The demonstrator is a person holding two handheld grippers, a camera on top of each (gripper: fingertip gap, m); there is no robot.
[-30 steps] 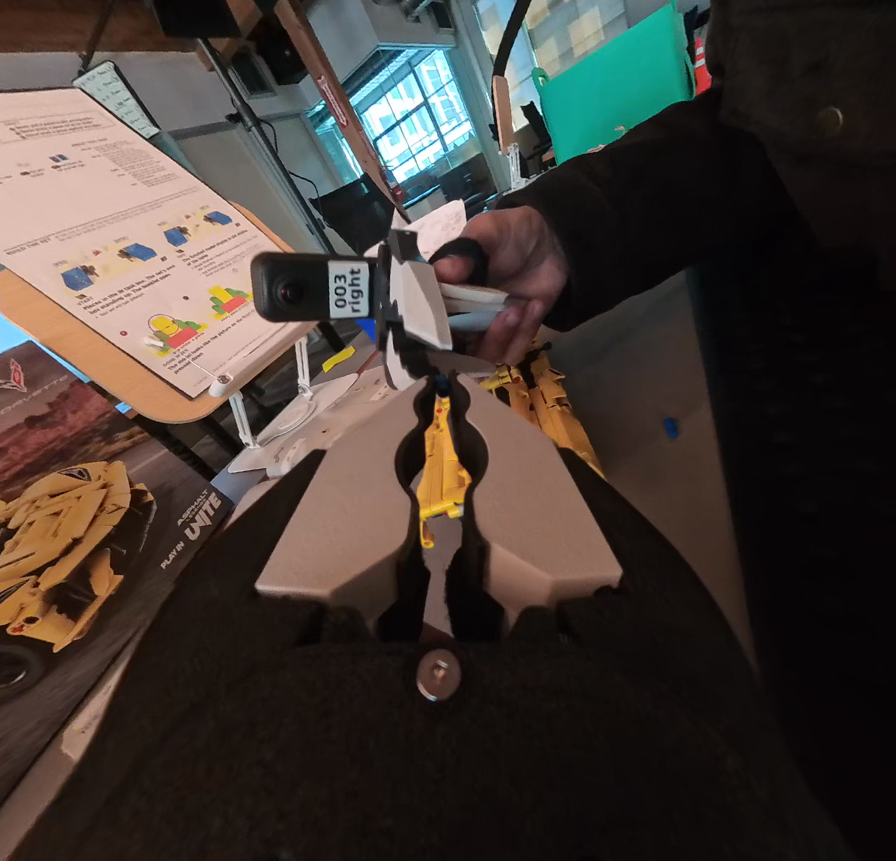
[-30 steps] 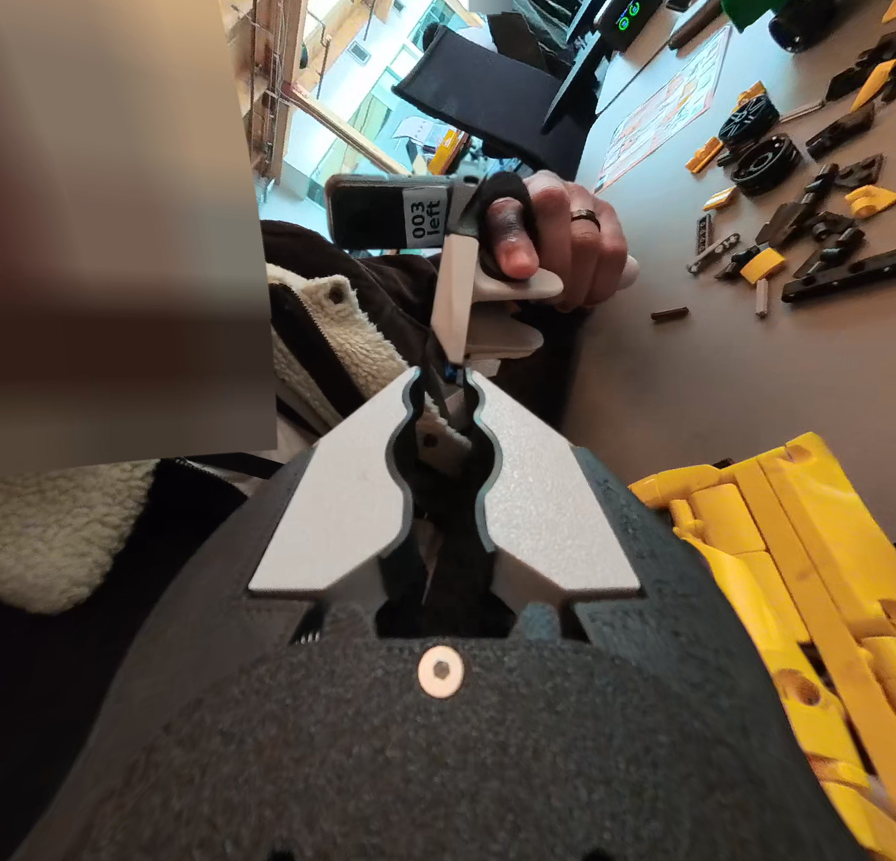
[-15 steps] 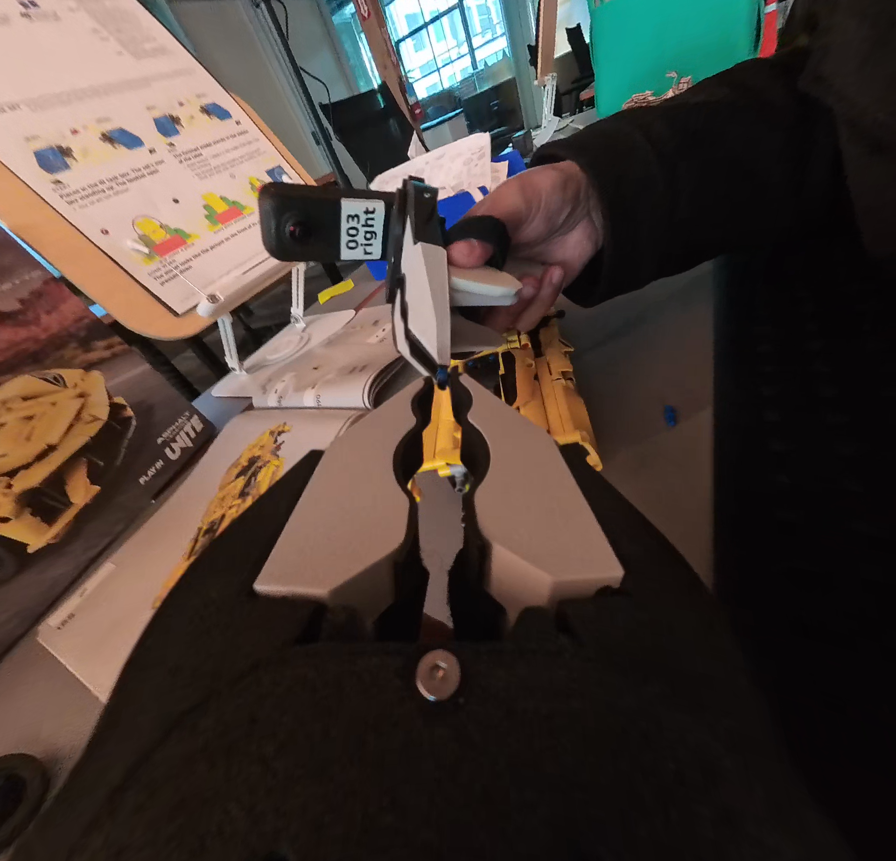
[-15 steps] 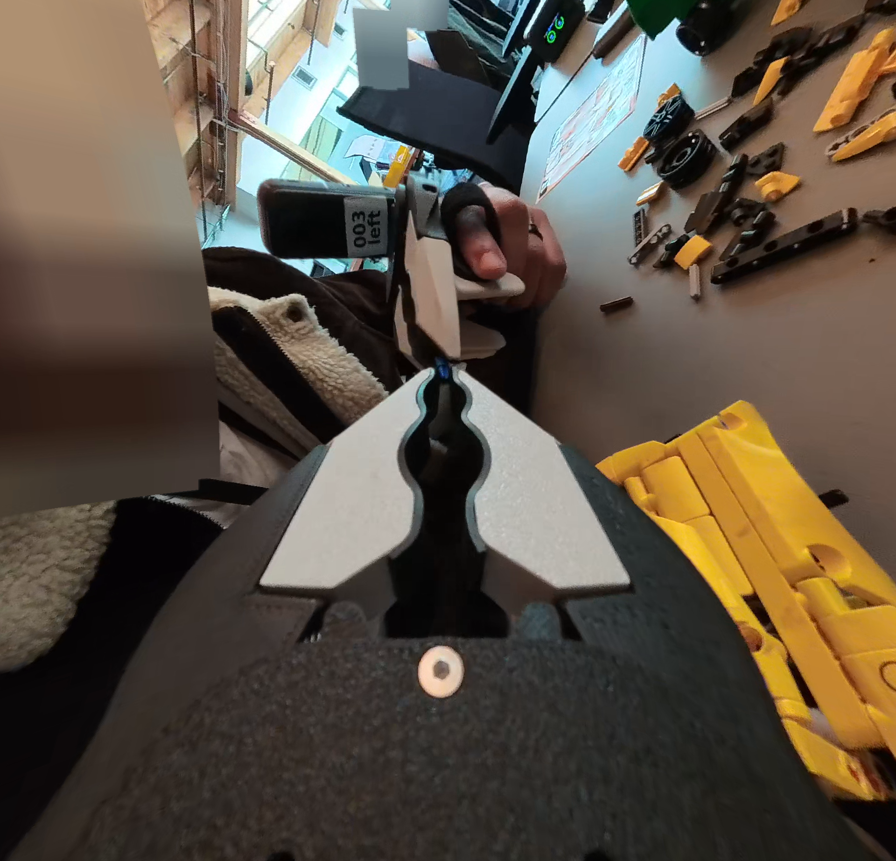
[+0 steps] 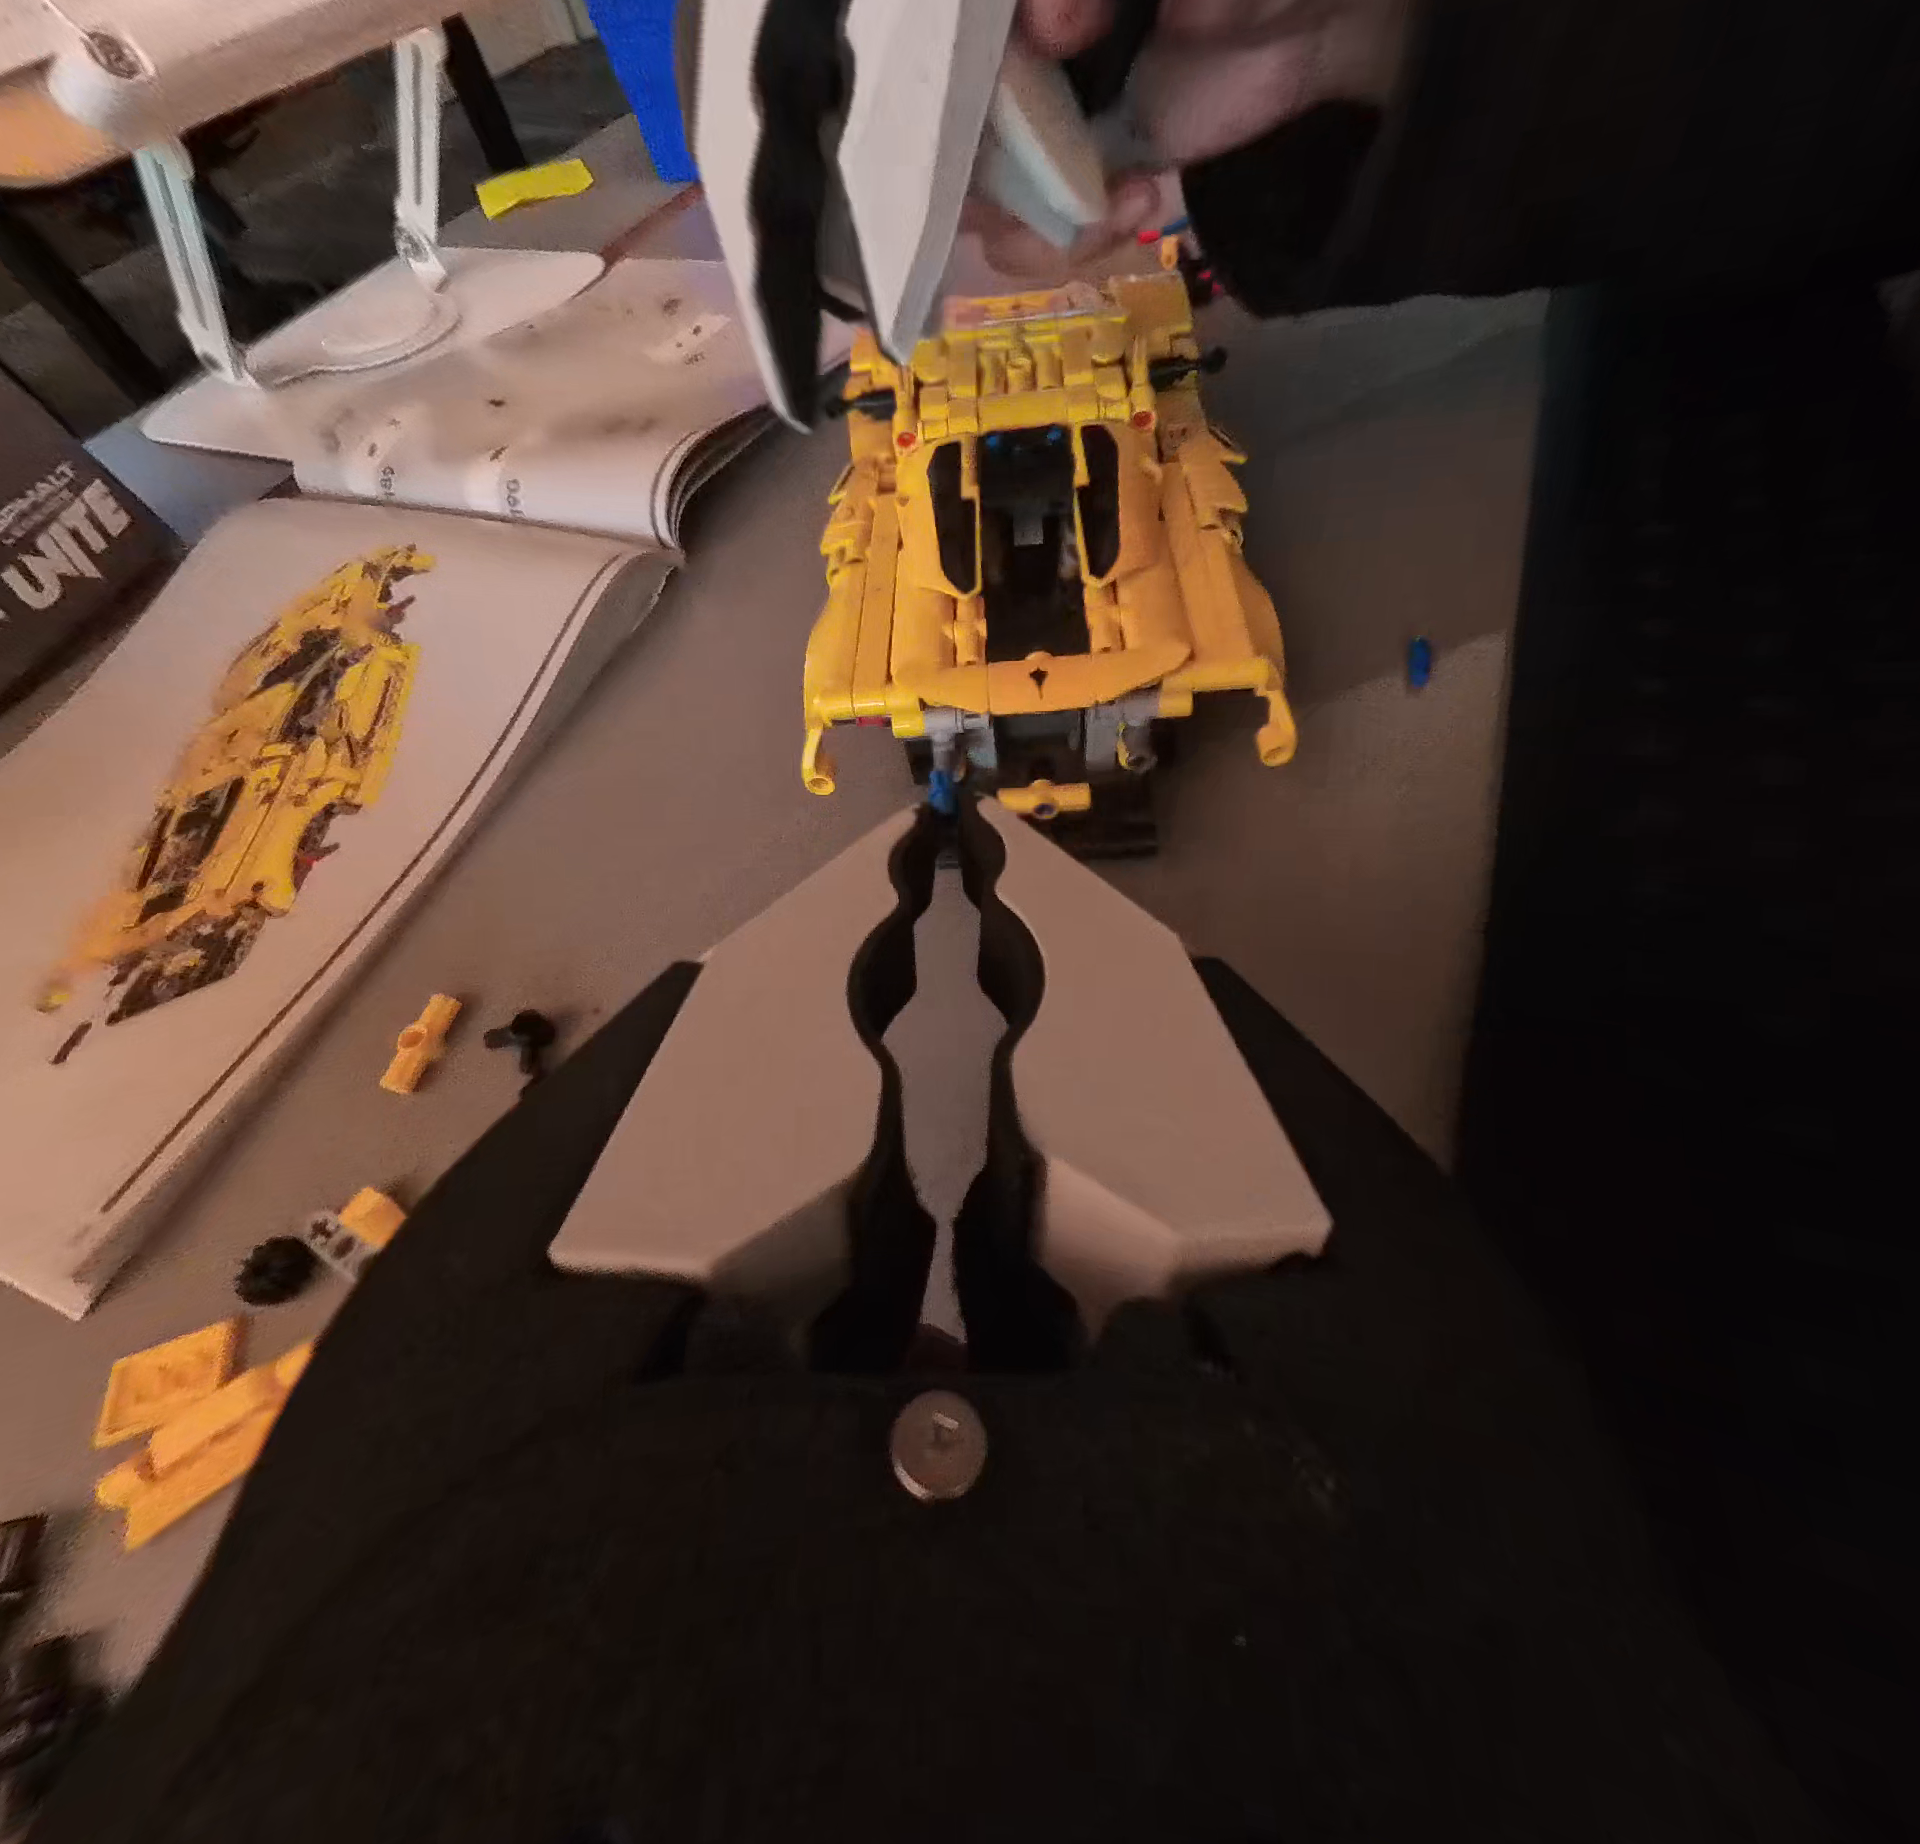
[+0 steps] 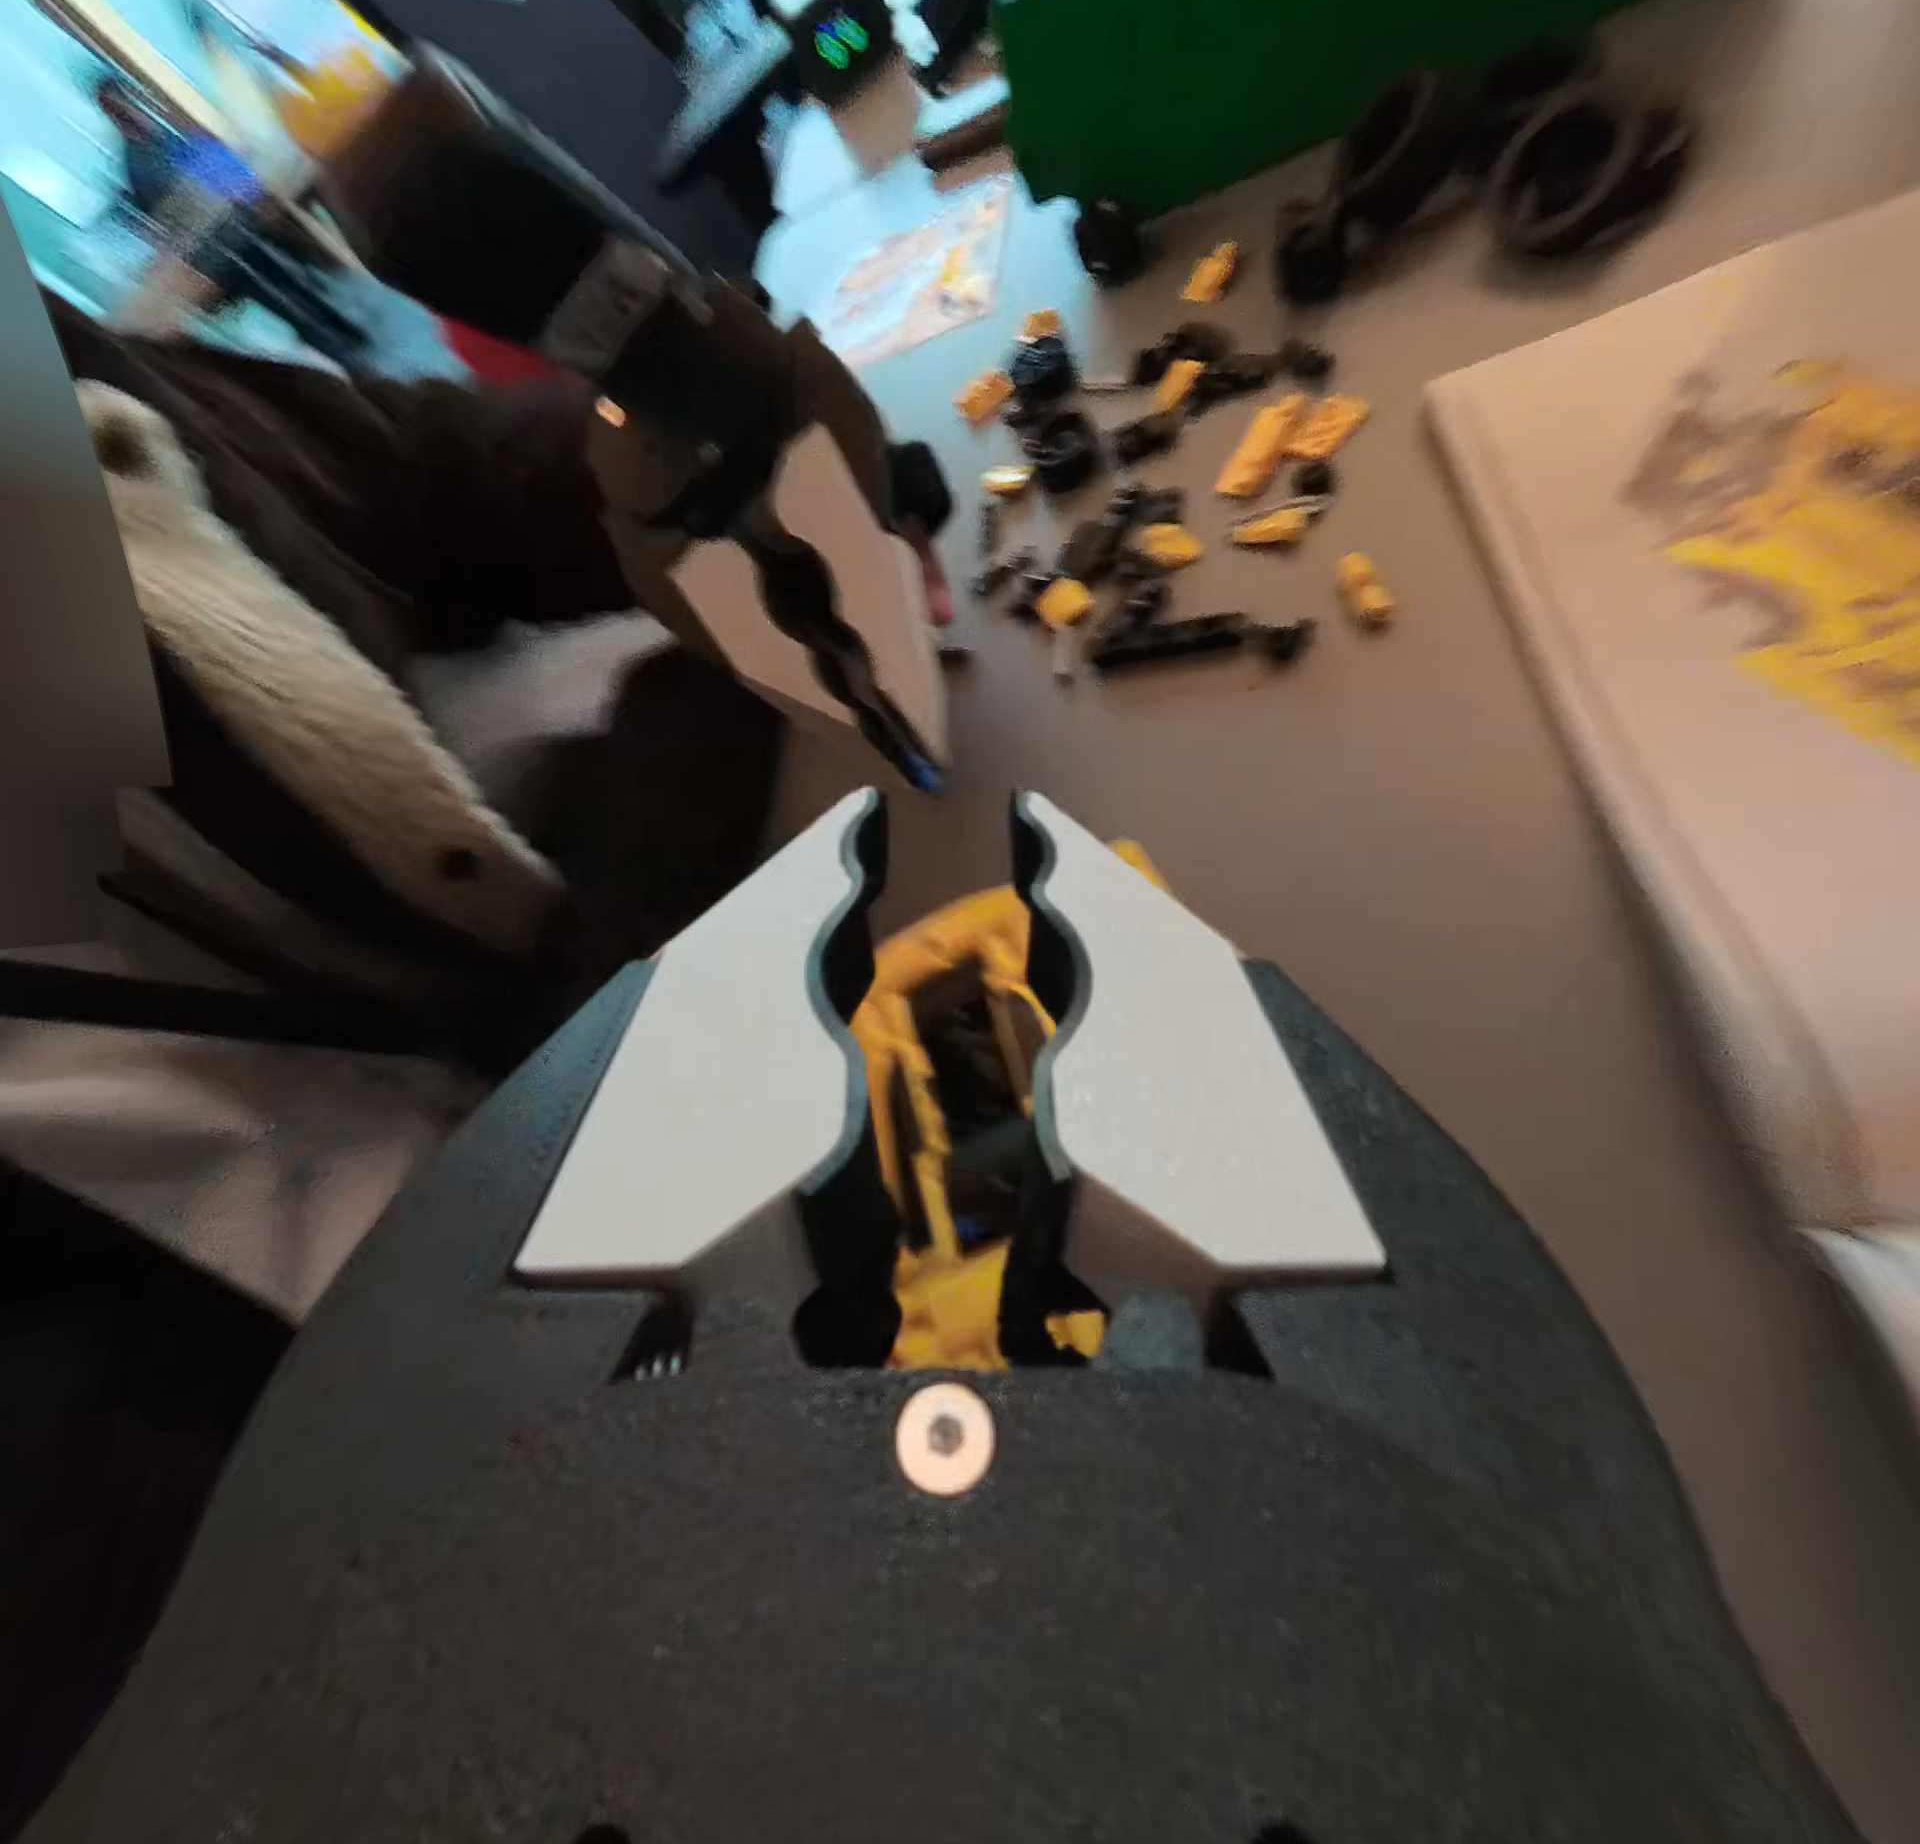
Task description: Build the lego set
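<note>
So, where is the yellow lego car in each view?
Left wrist view: yellow lego car at centre, slightly above the middle.
Right wrist view: low centre, partly seen between the open fingers.
Shared landmark: the open instruction book, left in the first, right in the second.

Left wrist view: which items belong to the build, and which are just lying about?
Build: car; blue pin in left gripper; right gripper, open; manual; loose parts.
Lying about: box; stand; tape scrap.
</note>
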